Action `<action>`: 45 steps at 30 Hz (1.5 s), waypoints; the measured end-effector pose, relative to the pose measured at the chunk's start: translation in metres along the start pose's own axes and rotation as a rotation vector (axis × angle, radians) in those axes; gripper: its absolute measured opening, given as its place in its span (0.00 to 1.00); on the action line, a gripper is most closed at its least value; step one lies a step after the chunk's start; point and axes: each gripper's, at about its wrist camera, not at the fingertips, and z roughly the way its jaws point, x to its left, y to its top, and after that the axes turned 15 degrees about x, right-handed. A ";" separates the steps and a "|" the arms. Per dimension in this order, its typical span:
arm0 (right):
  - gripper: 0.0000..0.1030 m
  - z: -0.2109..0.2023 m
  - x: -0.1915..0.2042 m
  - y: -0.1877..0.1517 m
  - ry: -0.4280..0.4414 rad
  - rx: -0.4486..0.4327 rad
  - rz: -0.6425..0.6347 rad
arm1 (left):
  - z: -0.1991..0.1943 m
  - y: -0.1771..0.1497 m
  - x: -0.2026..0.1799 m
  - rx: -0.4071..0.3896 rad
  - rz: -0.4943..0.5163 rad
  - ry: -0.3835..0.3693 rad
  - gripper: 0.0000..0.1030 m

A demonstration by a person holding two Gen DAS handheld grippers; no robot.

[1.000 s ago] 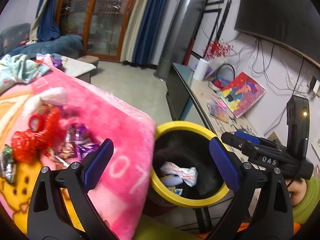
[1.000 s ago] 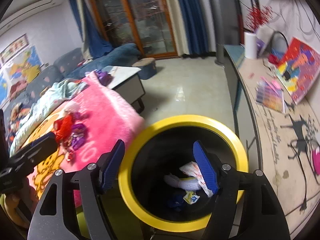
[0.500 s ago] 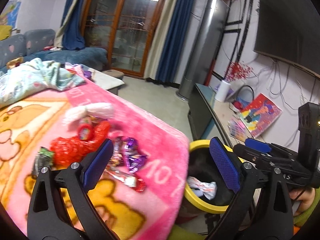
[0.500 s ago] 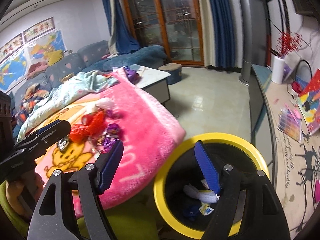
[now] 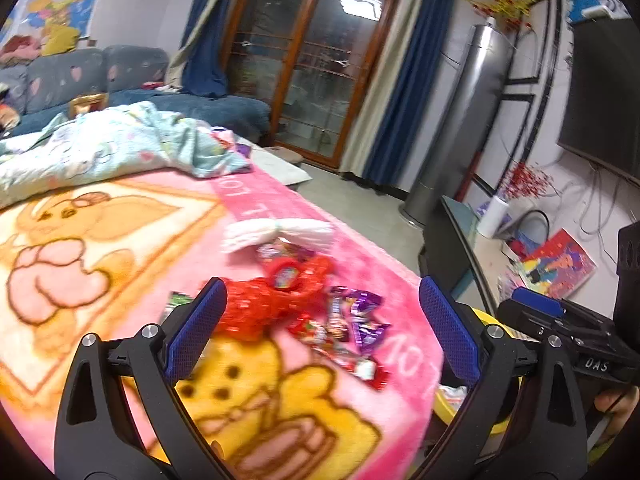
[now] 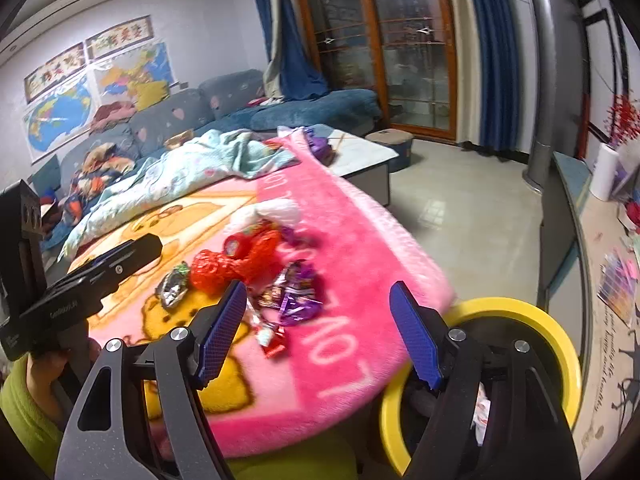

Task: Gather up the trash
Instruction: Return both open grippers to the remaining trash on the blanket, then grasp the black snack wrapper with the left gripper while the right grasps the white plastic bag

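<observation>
Both views now off the yellow bin (image 6: 560, 344), back onto the pink blanket (image 6: 352, 264). Left gripper (image 5: 322, 332) and right gripper (image 6: 316, 328): fingers spread, empty. Wrappers (image 5: 352, 332) still heaped near the blanket's edge (next pickup probably).

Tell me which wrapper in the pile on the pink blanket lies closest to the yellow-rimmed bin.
The small red-and-white wrapper, at the pile's near edge. The purple foil wrappers, the red mesh bag and the silver-green wrapper all lie farther from the yellow-rimmed bin.
</observation>
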 end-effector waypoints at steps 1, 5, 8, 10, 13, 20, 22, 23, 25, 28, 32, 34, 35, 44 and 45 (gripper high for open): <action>0.69 0.003 0.004 0.002 0.003 0.003 -0.009 | -0.001 0.001 0.006 -0.001 -0.010 0.004 0.86; 0.69 0.011 0.014 0.010 0.020 0.014 -0.034 | -0.005 0.001 0.026 -0.004 -0.049 0.028 0.86; 0.69 0.018 0.021 0.016 0.029 0.022 -0.046 | -0.006 0.001 0.039 0.001 -0.079 0.038 0.86; 0.69 0.024 0.026 0.022 0.035 0.028 -0.050 | -0.005 0.001 0.046 0.004 -0.093 0.043 0.86; 0.69 0.033 0.030 0.030 0.038 0.029 -0.056 | -0.003 0.000 0.060 0.017 -0.120 0.055 0.86; 0.69 0.060 0.040 0.057 0.031 0.032 -0.083 | 0.009 -0.004 0.088 0.080 -0.146 0.075 0.86; 0.69 0.071 0.042 0.067 0.022 0.034 -0.090 | 0.015 -0.005 0.094 0.106 -0.138 0.083 0.86; 0.69 0.076 0.042 0.071 0.023 0.038 -0.092 | 0.017 -0.006 0.097 0.117 -0.134 0.084 0.86; 0.69 0.088 0.041 0.081 0.020 0.047 -0.088 | 0.021 -0.008 0.100 0.137 -0.122 0.088 0.86; 0.69 0.105 0.039 0.093 0.012 0.069 -0.091 | 0.030 -0.010 0.105 0.174 -0.114 0.093 0.86; 0.69 0.130 0.031 0.107 0.014 0.117 -0.071 | 0.041 -0.014 0.110 0.214 -0.122 0.070 0.84; 0.69 0.140 0.027 0.113 0.021 0.137 -0.068 | 0.046 -0.015 0.111 0.233 -0.121 0.054 0.81; 0.69 0.144 0.027 0.115 0.018 0.140 -0.072 | 0.048 -0.016 0.111 0.242 -0.121 0.049 0.81; 0.61 0.176 0.021 0.126 0.017 0.185 -0.094 | 0.060 -0.020 0.115 0.297 -0.140 0.025 0.69; 0.58 0.179 0.021 0.128 0.024 0.190 -0.093 | 0.060 -0.020 0.115 0.299 -0.139 0.025 0.69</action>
